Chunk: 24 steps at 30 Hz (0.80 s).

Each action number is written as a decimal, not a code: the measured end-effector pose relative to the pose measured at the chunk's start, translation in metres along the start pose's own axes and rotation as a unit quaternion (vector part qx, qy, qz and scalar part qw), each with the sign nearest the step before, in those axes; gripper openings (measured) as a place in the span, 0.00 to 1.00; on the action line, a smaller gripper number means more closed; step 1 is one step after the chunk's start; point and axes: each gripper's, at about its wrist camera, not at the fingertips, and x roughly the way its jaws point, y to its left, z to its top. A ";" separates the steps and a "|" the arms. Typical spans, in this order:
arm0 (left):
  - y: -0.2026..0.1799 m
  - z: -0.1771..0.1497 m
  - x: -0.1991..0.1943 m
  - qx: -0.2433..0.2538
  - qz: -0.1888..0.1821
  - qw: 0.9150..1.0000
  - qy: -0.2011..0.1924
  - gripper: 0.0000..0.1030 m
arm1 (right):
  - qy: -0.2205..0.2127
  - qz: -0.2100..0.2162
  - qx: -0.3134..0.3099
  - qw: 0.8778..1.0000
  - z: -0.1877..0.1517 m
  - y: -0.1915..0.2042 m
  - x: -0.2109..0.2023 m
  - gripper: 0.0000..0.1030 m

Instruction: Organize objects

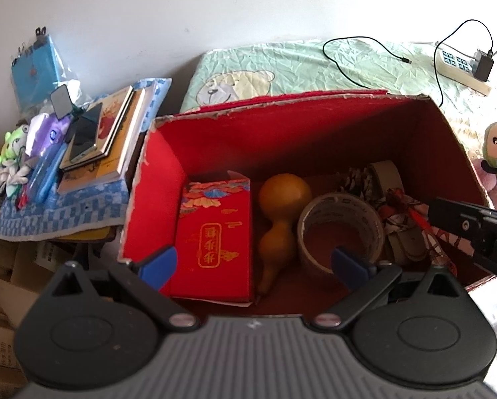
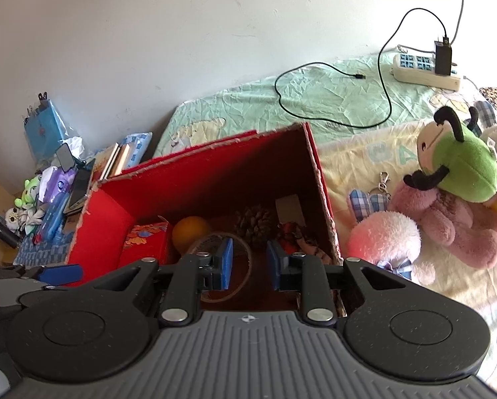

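Note:
An open red cardboard box (image 1: 162, 179) (image 2: 108, 219) stands on the bed. Inside lie a red printed carton (image 1: 215, 242) (image 2: 145, 242), an orange gourd (image 1: 281, 206) (image 2: 190, 229), a roll of clear tape (image 1: 341, 222) (image 2: 208, 241), a pinecone (image 1: 358, 179) (image 2: 255, 222), a pale belt (image 1: 385, 173) and patterned red fabric (image 1: 401, 212) (image 2: 295, 232). My left gripper (image 1: 253, 262) hovers over the box's near edge, open wide and holding nothing. My right gripper (image 2: 250, 262) hangs above the box's right half, its pads apart with nothing between them.
Left of the box, a checked cloth carries stacked books (image 1: 108, 139), a phone (image 1: 85, 133) and small toys. Right of it lie a green plush (image 2: 461, 166), a pink plush (image 2: 448, 219) and a keychain (image 2: 383, 179). A power strip (image 2: 424, 69) and black cable lie behind.

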 end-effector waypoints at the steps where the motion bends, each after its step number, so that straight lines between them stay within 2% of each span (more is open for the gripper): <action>1: 0.000 0.000 0.000 0.001 0.002 1.000 0.000 0.97 | 0.000 -0.002 -0.001 1.000 0.000 0.001 0.000 0.25; 24: 0.005 -0.001 0.002 -0.011 0.000 1.000 0.001 0.97 | 0.011 -0.010 -0.012 1.000 0.001 0.005 0.006 0.25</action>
